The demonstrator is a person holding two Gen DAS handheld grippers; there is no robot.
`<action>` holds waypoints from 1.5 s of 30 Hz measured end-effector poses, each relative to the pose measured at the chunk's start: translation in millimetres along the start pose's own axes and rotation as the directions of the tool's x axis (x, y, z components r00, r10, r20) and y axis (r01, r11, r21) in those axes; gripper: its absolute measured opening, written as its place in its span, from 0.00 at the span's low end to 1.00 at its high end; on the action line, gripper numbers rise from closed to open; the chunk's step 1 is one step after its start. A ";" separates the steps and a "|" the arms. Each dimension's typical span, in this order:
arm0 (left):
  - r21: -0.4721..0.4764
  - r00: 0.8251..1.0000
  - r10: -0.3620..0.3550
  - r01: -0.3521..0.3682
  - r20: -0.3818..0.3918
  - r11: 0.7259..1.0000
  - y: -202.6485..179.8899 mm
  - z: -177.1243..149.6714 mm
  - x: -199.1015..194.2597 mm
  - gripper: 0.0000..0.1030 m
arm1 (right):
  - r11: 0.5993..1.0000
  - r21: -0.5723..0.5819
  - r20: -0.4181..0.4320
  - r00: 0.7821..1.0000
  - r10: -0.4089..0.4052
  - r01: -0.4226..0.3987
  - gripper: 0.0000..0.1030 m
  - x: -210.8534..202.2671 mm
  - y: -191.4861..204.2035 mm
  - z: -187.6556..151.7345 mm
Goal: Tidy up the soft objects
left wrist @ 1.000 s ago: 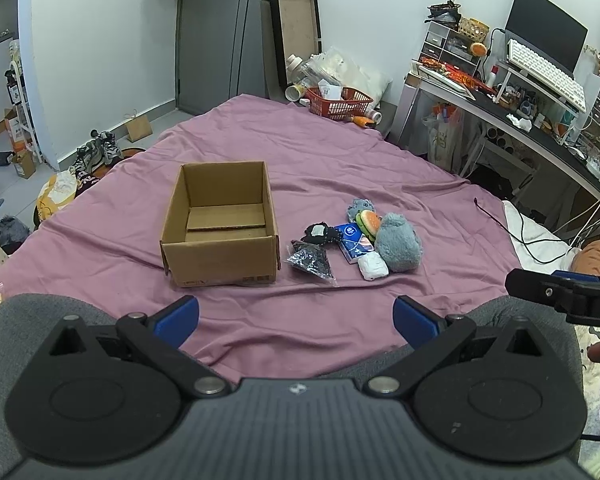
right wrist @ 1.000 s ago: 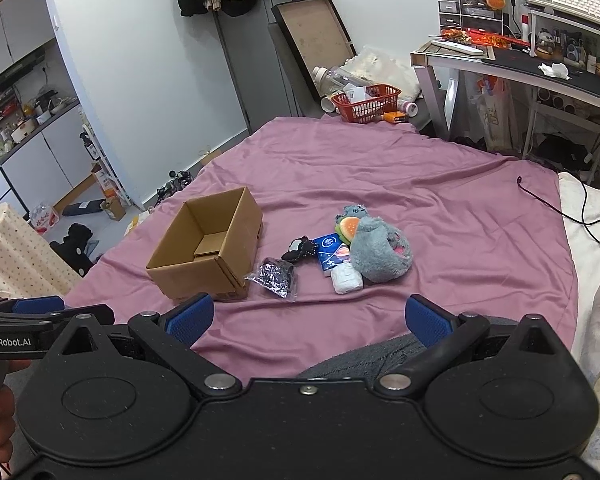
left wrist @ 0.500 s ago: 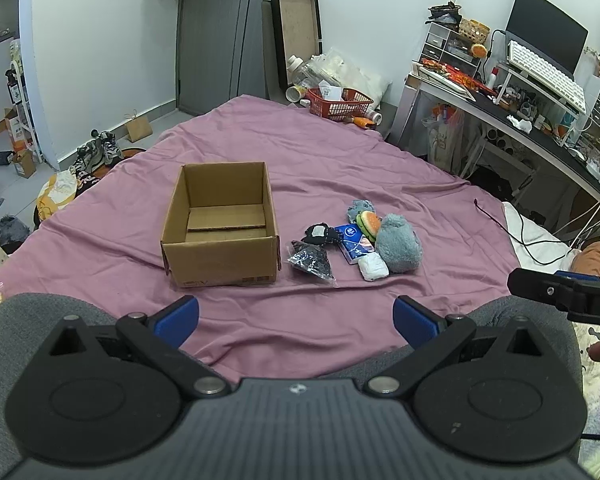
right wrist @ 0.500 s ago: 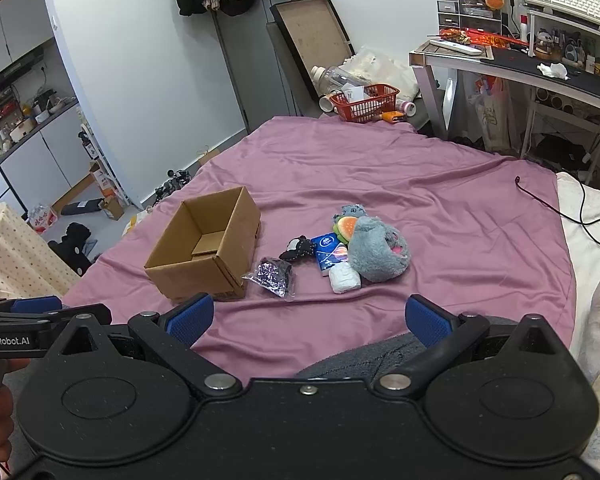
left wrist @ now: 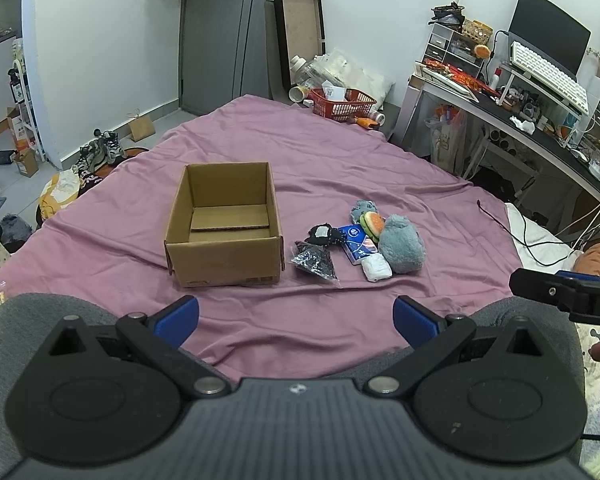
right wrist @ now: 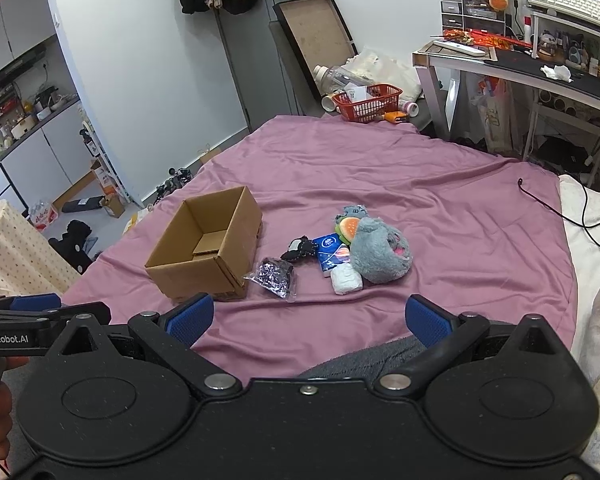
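Blue-padded claws (left wrist: 296, 316) (right wrist: 308, 318) wide apart, both empty.

Bed under wrinkled mauve-purple sheet (left wrist: 340, 168). On it: open brown cardboard box (left wrist: 224, 226), empty. Just right of box, a tight cluster: clear bag of dark bits (left wrist: 315, 261), black fabric piece (left wrist: 323, 234), blue packet (left wrist: 356, 241), white roll (left wrist: 376, 267), grey plush toy (left wrist: 402, 245), burger-shaped plush (left wrist: 371, 222). Black cable (left wrist: 500, 220) trails at right edge.

Even, bright indoor lighting; soft shadows only. Both views sharp throughout, no glare. Strong fisheye bending of walls at edges.
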State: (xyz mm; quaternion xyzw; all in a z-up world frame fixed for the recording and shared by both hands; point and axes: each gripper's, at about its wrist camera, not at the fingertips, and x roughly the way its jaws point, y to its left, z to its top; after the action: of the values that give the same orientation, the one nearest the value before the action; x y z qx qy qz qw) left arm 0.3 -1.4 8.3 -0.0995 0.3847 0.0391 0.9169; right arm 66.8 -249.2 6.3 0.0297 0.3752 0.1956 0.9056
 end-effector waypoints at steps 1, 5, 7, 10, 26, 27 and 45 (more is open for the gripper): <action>0.001 1.000 0.000 0.000 0.000 1.000 -0.5 -0.3 0.4 0.99 | 1.000 -0.002 -0.001 1.000 -0.002 0.002 1.00 0.8 0.5 0.3; 0.002 1.000 0.000 0.000 -0.002 1.000 0.4 0.3 1.5 0.99 | 1.000 0.006 -0.009 1.000 0.000 0.000 1.00 4.1 -0.6 1.2; 0.002 1.000 -0.008 0.008 -0.004 1.000 0.4 1.3 2.7 0.99 | 1.000 0.013 -0.014 1.000 0.004 -0.004 1.00 7.9 -2.2 2.4; 0.000 1.000 -0.007 0.007 0.000 1.000 -0.9 3.3 5.0 0.99 | 1.000 0.020 -0.022 1.000 0.013 -0.013 1.00 13.0 -5.7 2.9; -0.003 0.999 0.002 -0.002 -0.041 1.000 -18.9 19.1 50.0 0.99 | 0.992 0.122 -0.036 0.998 0.045 -0.040 1.00 51.6 -55.5 17.5; -0.003 0.999 0.002 -0.002 -0.040 1.000 -20.5 20.0 52.9 0.99 | 0.991 0.128 -0.036 0.998 0.044 -0.039 1.00 54.8 -58.4 18.5; -0.012 0.999 -0.029 0.028 -0.040 1.000 -60.5 45.5 122.2 0.94 | 0.949 0.308 -0.059 0.994 0.096 -0.074 0.72 117.9 -118.4 29.2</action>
State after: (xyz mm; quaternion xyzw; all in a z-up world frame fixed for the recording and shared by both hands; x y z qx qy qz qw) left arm 126.7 -51.5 -38.5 -0.1107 0.4012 0.0262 0.9089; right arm 202.0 -311.3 -75.3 0.1782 0.4324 0.1751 0.8664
